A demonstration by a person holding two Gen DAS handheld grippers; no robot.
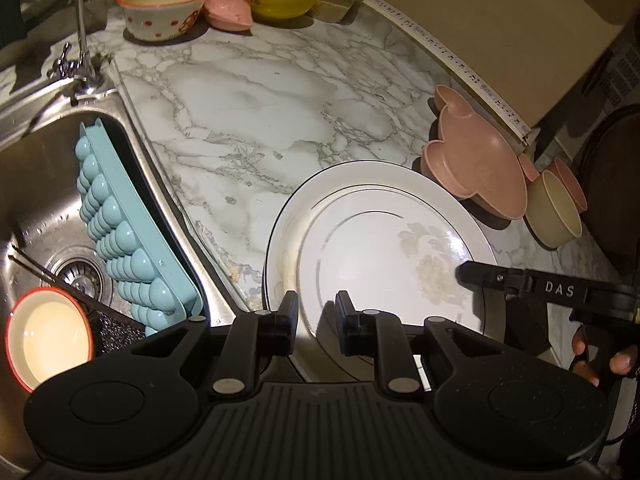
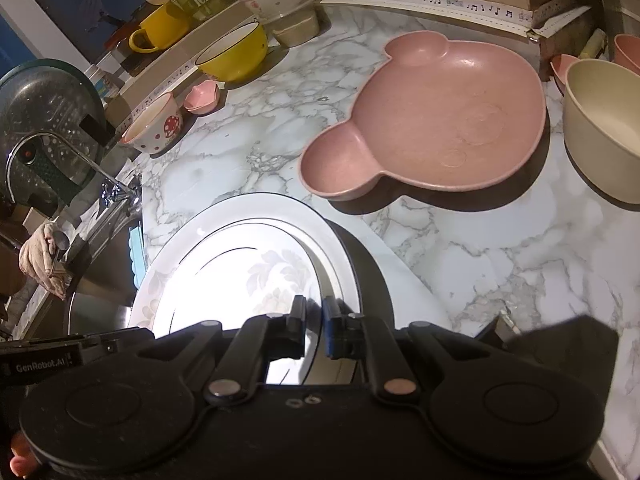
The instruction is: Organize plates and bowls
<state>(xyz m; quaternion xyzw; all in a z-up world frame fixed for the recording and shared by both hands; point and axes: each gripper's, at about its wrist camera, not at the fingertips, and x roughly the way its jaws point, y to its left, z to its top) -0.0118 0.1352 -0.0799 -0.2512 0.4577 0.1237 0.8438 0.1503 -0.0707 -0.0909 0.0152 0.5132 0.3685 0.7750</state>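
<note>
Where the left wrist view looks down on the marble counter [image 1: 248, 92], a white floral plate [image 1: 384, 248] is seen lying on a larger white plate beside the sink [image 1: 44, 200]. The near rim of the plate is straddled by the left gripper [image 1: 317, 316], its fingers held apart with a clear gap. A pink bear-shaped plate [image 1: 476, 168] and a beige bowl [image 1: 554, 212] are placed beyond, near the wall. A blue tray [image 1: 132, 240] is leaned inside the sink.

From the right wrist view, the right gripper [image 2: 314, 326] is seen over the same floral plate [image 2: 240, 276]; its fingers are nearly together, and whether the rim is pinched cannot be told. The bear plate [image 2: 432, 120] is set well behind.
</note>
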